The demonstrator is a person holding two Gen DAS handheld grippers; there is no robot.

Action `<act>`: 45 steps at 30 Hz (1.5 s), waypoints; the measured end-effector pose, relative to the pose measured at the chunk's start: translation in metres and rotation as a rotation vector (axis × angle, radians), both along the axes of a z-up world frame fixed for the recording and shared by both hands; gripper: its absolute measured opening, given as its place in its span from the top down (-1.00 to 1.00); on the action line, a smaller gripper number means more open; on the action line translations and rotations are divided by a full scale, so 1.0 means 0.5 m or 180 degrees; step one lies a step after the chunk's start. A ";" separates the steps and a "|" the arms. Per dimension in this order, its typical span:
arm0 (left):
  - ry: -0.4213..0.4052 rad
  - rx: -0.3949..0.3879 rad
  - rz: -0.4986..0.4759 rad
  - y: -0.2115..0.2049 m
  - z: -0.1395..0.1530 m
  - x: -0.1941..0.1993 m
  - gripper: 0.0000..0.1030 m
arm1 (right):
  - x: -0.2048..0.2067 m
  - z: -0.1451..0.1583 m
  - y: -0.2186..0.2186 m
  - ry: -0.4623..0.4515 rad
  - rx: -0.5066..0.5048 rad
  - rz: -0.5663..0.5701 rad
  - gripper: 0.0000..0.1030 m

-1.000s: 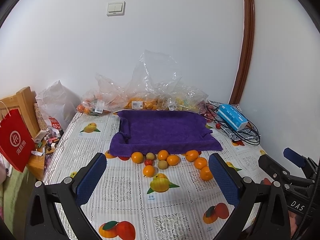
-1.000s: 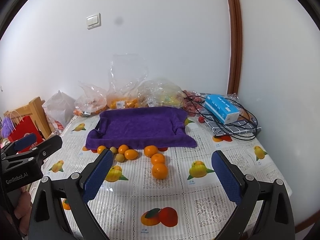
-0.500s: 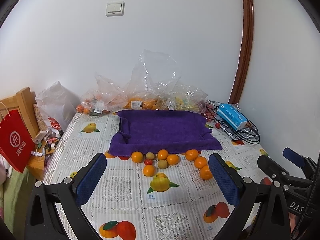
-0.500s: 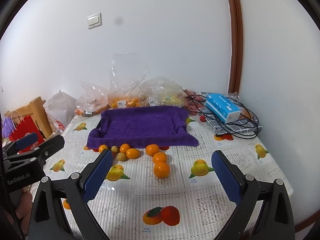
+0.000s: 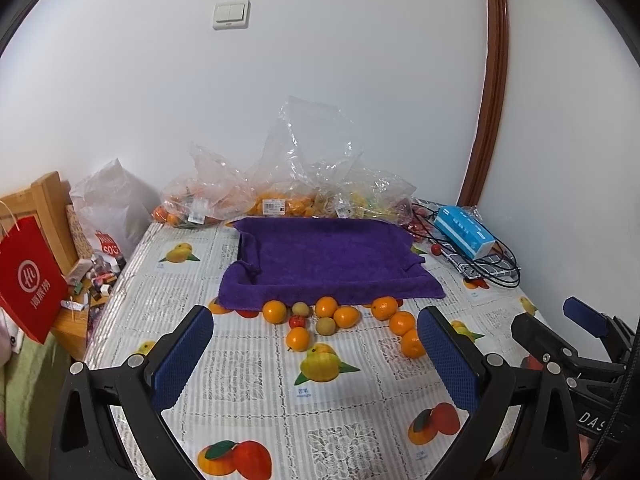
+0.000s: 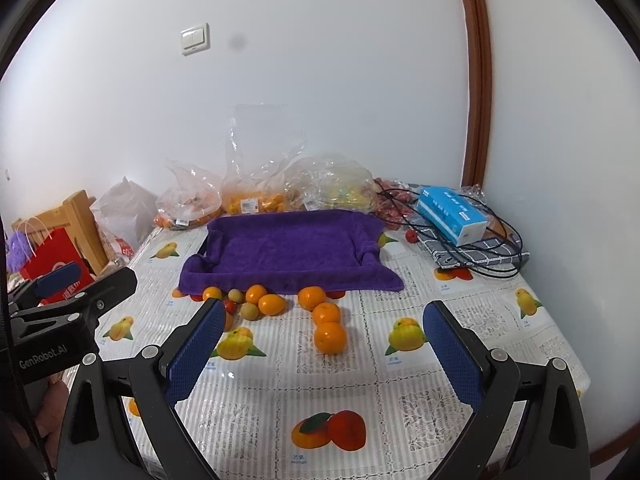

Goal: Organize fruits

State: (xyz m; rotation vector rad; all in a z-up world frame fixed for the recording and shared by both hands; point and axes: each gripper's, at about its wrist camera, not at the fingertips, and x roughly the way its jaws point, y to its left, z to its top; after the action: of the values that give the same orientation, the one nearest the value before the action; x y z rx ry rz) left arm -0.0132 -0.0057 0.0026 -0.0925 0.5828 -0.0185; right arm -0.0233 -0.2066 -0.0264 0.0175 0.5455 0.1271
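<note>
Going from left to right, the red paper carrier bag hangs off the table's left edge, exactly where it was a second ago. Next comes the left gripper, its blue-padded jaws spread wide and holding nothing; it has barely shifted over the last second, only easing a touch closer to the table. Ahead of it, the loose cluster of small orange mandarins and brownish-green round fruits lies on the fruit-print plastic tablecloth, just in front of the purple towel-lined tray, which is empty. None of the fruit has moved. Further right, the right gripper is likewise spread apart and empty, having drifted slightly forward, with the nearest large orange mandarin between its pads but well ahead of them. The blue tissue box sits at the far right. Sorting has seemingly not begun; both tools appear merely to be lining up an approach.
</note>
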 end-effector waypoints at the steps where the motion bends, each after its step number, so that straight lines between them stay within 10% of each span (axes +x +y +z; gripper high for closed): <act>1: 0.0002 0.0003 0.0001 0.001 -0.001 0.001 -0.99 | 0.001 0.000 0.000 -0.0002 -0.0004 -0.0004 -0.91; 32: 0.0158 0.0062 0.0256 0.039 -0.044 0.076 -0.99 | 0.065 -0.043 -0.021 0.0108 0.0041 -0.0064 -0.97; 45: 0.0515 0.0016 0.0116 0.072 -0.155 0.143 -0.99 | 0.133 -0.175 -0.035 0.0297 0.0174 0.0133 -0.94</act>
State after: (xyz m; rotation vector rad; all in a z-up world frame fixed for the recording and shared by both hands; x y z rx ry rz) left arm 0.0582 0.0304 -0.0746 -0.1004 0.7428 0.0262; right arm 0.0434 -0.2240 -0.1140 0.0655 0.6358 0.1826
